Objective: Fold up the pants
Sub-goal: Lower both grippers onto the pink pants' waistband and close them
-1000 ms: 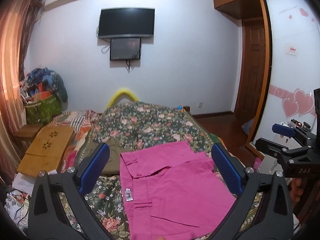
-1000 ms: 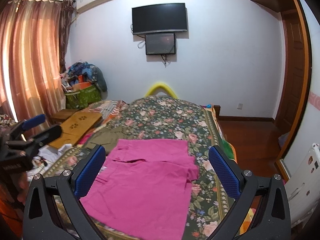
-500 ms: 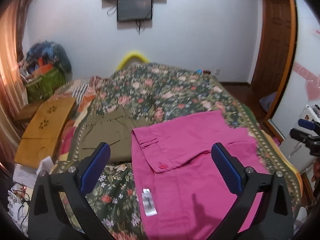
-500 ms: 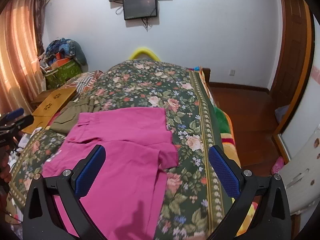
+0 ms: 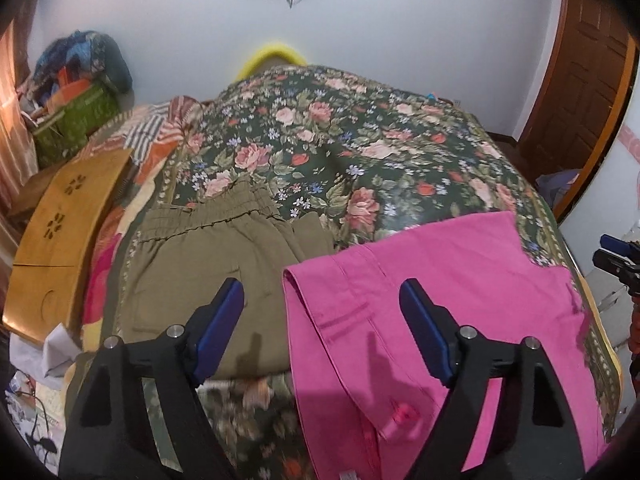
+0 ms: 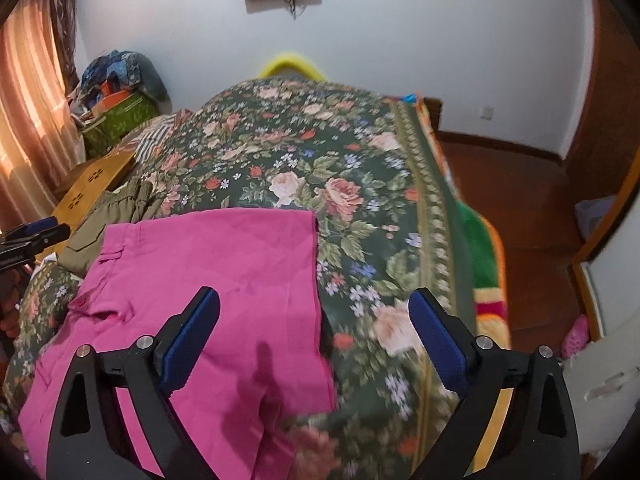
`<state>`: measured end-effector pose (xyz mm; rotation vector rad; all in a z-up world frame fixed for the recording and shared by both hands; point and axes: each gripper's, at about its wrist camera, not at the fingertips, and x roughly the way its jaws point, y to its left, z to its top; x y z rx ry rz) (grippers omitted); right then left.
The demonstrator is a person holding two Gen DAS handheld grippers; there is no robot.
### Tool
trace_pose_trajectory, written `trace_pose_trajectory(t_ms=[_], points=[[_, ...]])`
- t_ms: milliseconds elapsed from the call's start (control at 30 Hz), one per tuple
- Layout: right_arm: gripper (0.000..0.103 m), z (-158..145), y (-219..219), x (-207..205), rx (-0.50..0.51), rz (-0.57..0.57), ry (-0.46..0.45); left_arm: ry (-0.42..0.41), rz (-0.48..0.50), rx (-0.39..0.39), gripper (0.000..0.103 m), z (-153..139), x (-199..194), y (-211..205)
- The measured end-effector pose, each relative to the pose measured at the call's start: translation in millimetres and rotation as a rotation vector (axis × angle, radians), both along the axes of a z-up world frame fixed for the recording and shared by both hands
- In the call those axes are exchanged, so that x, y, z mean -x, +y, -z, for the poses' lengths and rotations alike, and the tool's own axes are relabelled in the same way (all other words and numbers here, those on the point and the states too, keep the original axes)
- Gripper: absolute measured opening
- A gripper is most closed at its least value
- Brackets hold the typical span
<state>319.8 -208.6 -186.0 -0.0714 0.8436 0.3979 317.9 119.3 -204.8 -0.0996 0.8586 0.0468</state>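
Pink pants (image 5: 440,300) lie spread flat on the floral bedspread (image 5: 340,148), waistband toward the left. They also show in the right wrist view (image 6: 216,264). My left gripper (image 5: 322,320) is open and empty, just above the waistband's left edge. My right gripper (image 6: 314,332) is open and empty, above the pants' right edge. Each gripper shows at the other view's border: the right one (image 5: 616,256) and the left one (image 6: 28,236).
Folded olive pants (image 5: 216,264) lie left of the pink ones. A wooden lap table (image 5: 64,224) lies at the bed's left side, with a green basket (image 5: 72,120) of clutter behind. The bed's right edge drops to a wooden floor (image 6: 520,200).
Both grippers have tilted down and moved closer to the pink pants. The left jaws have narrowed a little. The pants have not moved.
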Motion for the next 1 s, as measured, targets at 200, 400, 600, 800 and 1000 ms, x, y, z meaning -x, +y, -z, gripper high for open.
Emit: trace_pose_trajectory(t_ms=[200, 400, 600, 800, 1000], points=[[0.079, 20.2, 13.3, -52.7, 0.009, -0.049, 0.065, 0.087, 0.014, 0.02, 0.063, 30.3, -37.9, 11.7], [0.061, 38.6, 25.8, -95.8, -0.006, -0.095, 0.141, 0.138, 0.058, 0.045, 0.048, 52.2, -55.8, 9.5], [0.058, 57.8, 42.5, -122.5, -0.021, -0.143, 0.226, 0.153, 0.059, 0.048, 0.045, 61.6, -61.9, 13.9], [0.046, 66.6, 51.5, -129.2, -0.041, -0.169, 0.264, 0.161, 0.048, 0.067, 0.026, 65.3, -62.2, 22.4], [0.01, 64.5, 53.1, -132.9, -0.063, -0.18, 0.269, 0.159, 0.025, 0.111, 0.009, 66.1, -60.7, 33.0]])
